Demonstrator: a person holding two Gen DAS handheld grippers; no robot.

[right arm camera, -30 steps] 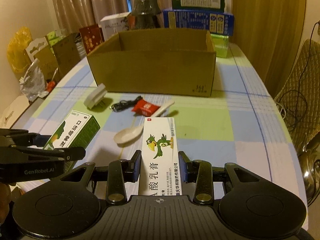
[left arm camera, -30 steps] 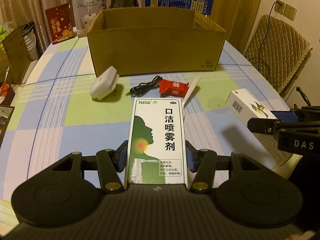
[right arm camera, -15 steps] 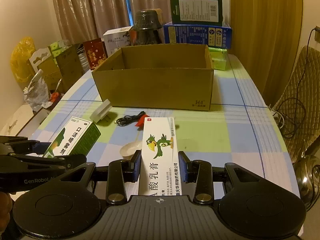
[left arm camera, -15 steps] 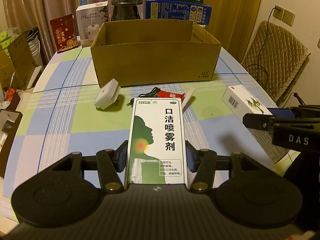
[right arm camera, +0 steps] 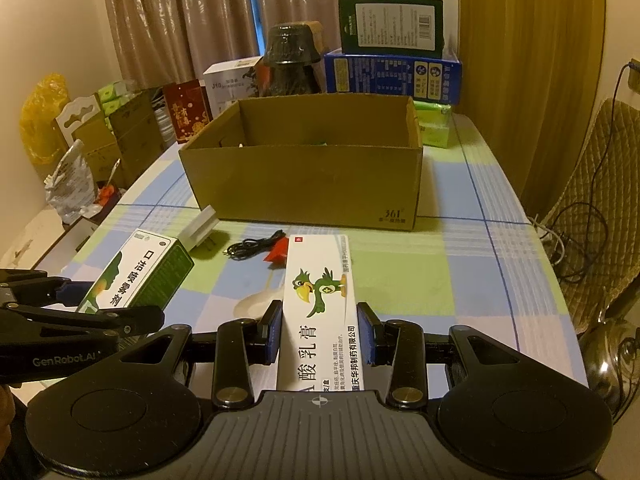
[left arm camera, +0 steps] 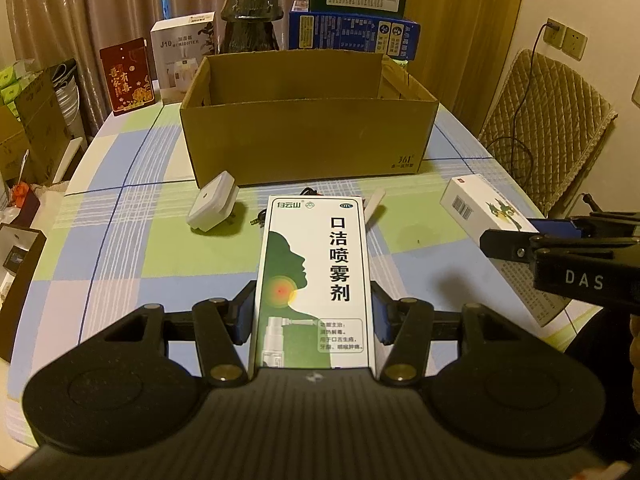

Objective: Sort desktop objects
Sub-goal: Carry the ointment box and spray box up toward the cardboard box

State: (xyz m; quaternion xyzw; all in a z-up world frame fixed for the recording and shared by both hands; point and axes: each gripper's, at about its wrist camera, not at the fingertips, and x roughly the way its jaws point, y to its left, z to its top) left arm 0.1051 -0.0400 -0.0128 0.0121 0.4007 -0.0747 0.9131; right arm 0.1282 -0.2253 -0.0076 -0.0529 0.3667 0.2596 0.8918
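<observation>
Overhead, left gripper clamped the throat-spray box, right gripper the ointment box, both above the tablecloth. Best cleared the cardboard box rim before release.

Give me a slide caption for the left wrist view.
Left tool shut on green-and-white spray box, cardboard box ahead.

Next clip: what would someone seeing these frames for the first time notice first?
Each gripper clamps a medicine carton above the checked tablecloth: the left gripper a green-and-white spray box, the right gripper a white parrot box. Behind them stands an open cardboard box.
</observation>
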